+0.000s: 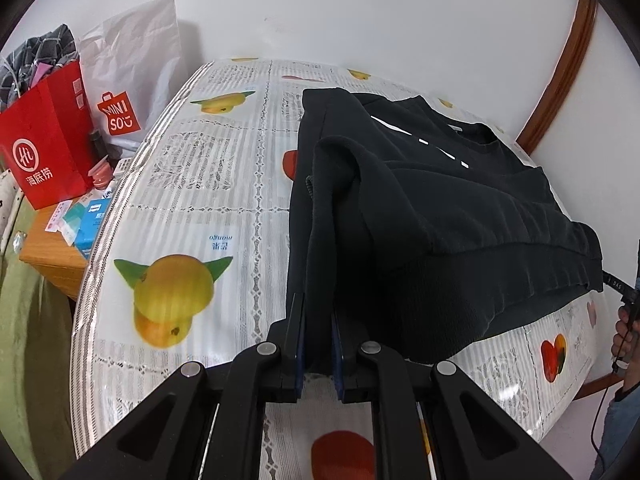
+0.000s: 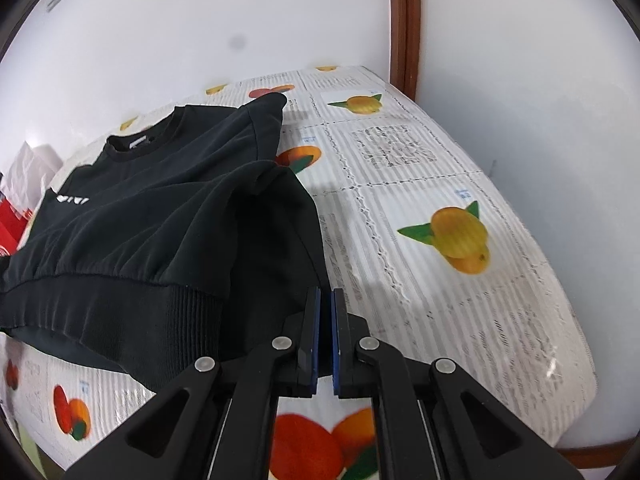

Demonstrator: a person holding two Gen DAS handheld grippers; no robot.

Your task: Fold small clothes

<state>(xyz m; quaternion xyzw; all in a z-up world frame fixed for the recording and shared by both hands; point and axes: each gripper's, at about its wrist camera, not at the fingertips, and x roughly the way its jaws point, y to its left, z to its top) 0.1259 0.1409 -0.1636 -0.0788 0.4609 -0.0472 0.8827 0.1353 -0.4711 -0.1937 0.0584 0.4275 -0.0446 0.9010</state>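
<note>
A small black sweatshirt [image 1: 460, 208] with white lettering lies on the fruit-print tablecloth [image 1: 200, 184], neck toward the wall. My left gripper [image 1: 319, 312] is shut on the cloth of its left sleeve, lifting it off the table. In the right wrist view the sweatshirt [image 2: 140, 220] fills the left half, and my right gripper [image 2: 326, 304] is shut on the cloth of its right sleeve, which drapes up from the table [image 2: 440, 300].
A red paper bag [image 1: 44, 140], a white Miniso bag [image 1: 120, 116] and small boxes [image 1: 88, 220] stand on a wooden stand left of the table. A wall runs behind. A wood door frame [image 2: 404, 20] rises at the far right corner.
</note>
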